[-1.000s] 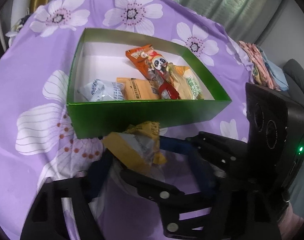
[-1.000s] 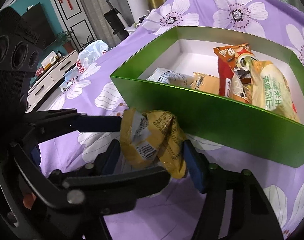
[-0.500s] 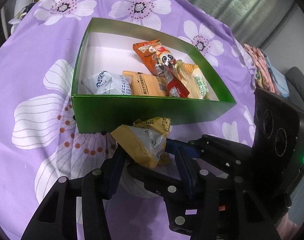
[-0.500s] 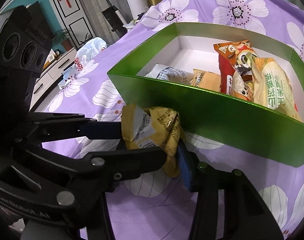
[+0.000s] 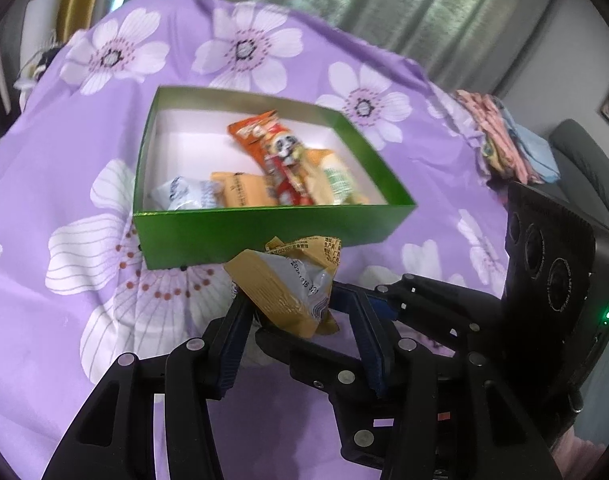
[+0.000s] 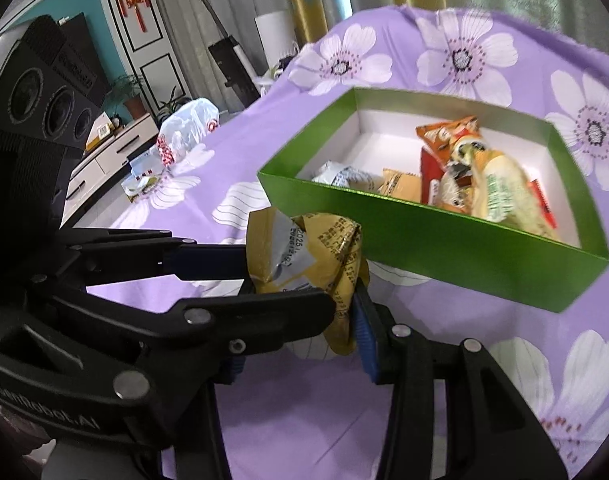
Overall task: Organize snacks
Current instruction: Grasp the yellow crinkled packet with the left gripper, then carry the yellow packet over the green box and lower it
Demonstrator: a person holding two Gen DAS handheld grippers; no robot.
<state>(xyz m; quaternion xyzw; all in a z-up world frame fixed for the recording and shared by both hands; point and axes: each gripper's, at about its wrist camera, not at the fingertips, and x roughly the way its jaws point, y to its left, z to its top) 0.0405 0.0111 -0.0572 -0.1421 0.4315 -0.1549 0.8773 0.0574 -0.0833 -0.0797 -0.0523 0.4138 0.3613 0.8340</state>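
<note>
Snack pack (image 5: 282, 292), yellow and crinkled, hangs clear of the purple flowered cloth (image 5: 64, 184), just short of the green box (image 5: 264, 232). Both grippers clamp it, left gripper (image 5: 292, 320) and right gripper (image 6: 304, 300) having just closed on opposite sides, likely to steady the limp wrapper over the wall onto the packets (image 6: 464, 176) inside.

Our left gripper (image 5: 300, 320) is black, with shiny round silver screws on its bars and blue pads (image 5: 370, 344) on its fingers. Our right gripper (image 6: 304, 320) looks the same, and white letters run along its left bar. Each has a black box with round lenses; one has a green light.
</note>
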